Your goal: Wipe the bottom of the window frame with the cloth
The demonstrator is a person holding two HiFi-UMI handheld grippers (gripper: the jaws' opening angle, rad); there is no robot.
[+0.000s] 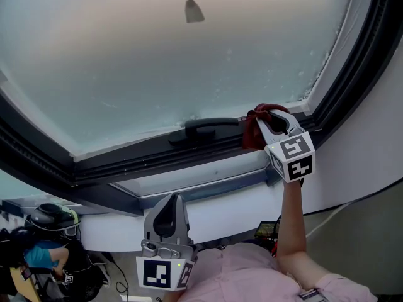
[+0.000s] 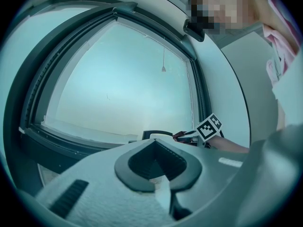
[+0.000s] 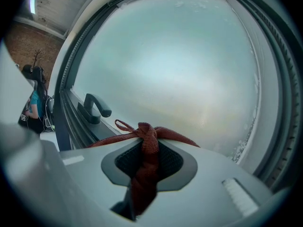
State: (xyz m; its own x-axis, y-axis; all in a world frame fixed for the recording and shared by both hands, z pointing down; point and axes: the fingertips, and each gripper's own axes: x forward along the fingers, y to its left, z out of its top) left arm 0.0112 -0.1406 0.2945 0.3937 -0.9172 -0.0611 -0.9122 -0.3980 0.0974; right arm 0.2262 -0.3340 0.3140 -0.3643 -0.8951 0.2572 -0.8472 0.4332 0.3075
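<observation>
Your right hand-held gripper [image 1: 272,122] was clamped tight on the dark red woven cloth [image 1: 254,133]. A bunch of it was squeezed between the jaws and the loose ends spilled out past the tips. You had it up at the bottom rail of the dark grey window frame [image 1: 132,162], close to the right-hand corner. The cloth sat against the rail just beside the right end of the black lever handle [image 1: 203,128]. Your bare forearm [image 1: 291,222] reached up to it from the pink shirt [image 1: 252,279].

Above the rail was the big frosted glass pane [image 1: 189,61], with a small grey pull [image 1: 193,9] dangling in front of it near the top.

Your left hand-held gripper [image 1: 170,200] was down low, well apart from the frame, in front of the white wall under the window [image 1: 233,216]. Its jaws were closed together with nothing between them. Off at the lower left you could see a person in a teal top [image 1: 43,257] in the background.
</observation>
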